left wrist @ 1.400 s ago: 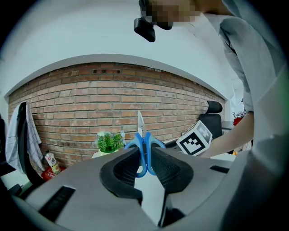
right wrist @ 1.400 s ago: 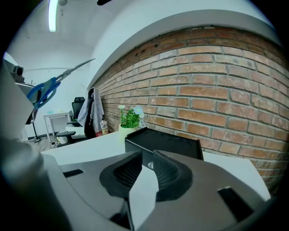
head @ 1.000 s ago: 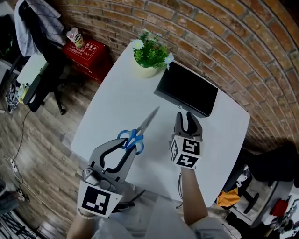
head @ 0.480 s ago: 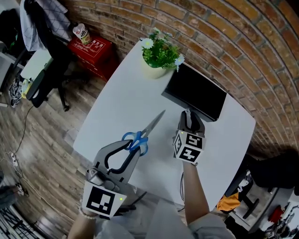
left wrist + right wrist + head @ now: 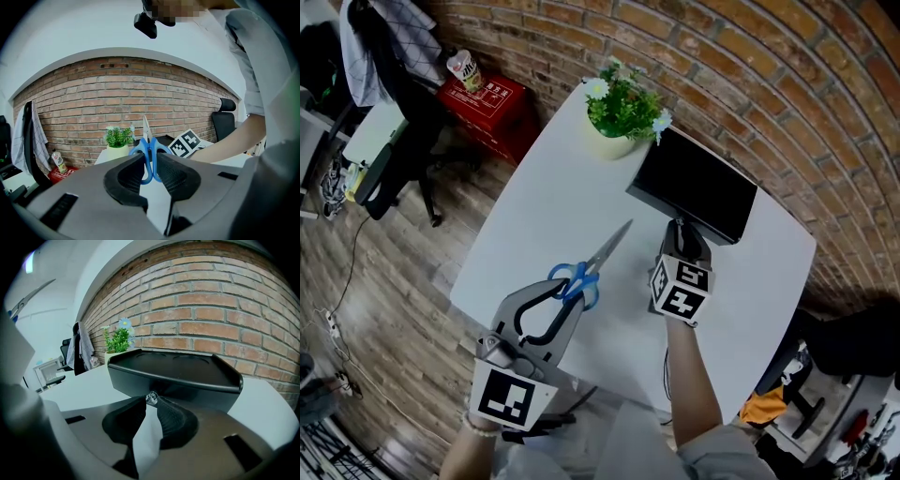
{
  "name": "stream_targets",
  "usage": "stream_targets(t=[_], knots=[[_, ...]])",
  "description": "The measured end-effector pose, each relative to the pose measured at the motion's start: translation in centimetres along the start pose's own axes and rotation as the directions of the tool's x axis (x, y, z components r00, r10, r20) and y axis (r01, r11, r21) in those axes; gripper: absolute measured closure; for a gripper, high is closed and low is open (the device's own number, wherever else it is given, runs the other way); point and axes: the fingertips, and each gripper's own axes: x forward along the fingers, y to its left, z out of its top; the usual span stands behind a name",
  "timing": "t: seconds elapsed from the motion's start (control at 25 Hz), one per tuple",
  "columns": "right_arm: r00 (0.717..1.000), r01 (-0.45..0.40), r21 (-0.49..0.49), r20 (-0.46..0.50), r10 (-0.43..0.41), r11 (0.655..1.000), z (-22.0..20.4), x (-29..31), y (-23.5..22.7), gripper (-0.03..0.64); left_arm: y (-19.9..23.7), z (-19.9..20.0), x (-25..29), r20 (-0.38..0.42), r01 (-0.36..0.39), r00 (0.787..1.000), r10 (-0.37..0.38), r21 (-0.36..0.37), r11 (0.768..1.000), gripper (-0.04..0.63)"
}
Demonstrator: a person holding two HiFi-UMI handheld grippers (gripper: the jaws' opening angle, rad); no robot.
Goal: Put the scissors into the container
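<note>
Blue-handled scissors (image 5: 584,269) hang over the white table (image 5: 544,206), with their metal blades pointing toward the far side. My left gripper (image 5: 570,294) is shut on the blue handles (image 5: 149,157), and the blades rise beyond the jaws. The container is a black tray-like box (image 5: 694,187) at the table's far side. My right gripper (image 5: 682,229) touches its near wall. In the right gripper view the jaws stand closed on a small clear knob (image 5: 151,398) on the front of the container (image 5: 178,373).
A potted plant with white flowers (image 5: 621,111) stands on the table left of the container. On the wooden floor to the left are a red box (image 5: 486,98) and an office chair draped with clothes (image 5: 380,56). A brick wall runs behind.
My right gripper has moved forward to the container's front wall, and its jaws have shut there. The left gripper still holds the scissors in about the same place.
</note>
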Motion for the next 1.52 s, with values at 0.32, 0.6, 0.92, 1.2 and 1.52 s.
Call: stream_targets(t=[0.32,0.6,0.92,1.2,1.52], knots=[[1.000,-0.002,0.045,-0.006,0.002,0.999,-0.2,-0.3,0.1,0.528,-0.1,0.3,0.2,0.012,0.020,1.000,-0.020,0.019,1.000,0.500],[1.000,0.002,0.054,-0.017,-0.001,0.999,-0.9,-1.4,0.8,0.529,-0.1,0.6,-0.1,0.023,0.033,0.999,-0.034,0.031,0.999,0.500],[0.999,0.008,0.065,-0.033,-0.006,0.998,-2.1,-3.2,1.8,0.529,-0.1,0.7,-0.9,0.030,0.057,0.998,-0.059,0.050,0.997,0.500],[0.999,0.008,0.066,-0.052,-0.004,0.998,-3.4,-5.0,2.9,0.529,-0.1,0.6,-1.6,0.039,0.072,0.996,-0.074,0.063,0.995,0.500],[0.997,0.007,0.068,-0.074,-0.001,0.998,-5.0,-6.8,4.4,0.529,0.3,-0.2,-2.9,0.031,0.086,0.996,-0.089,0.078,0.993,0.500]])
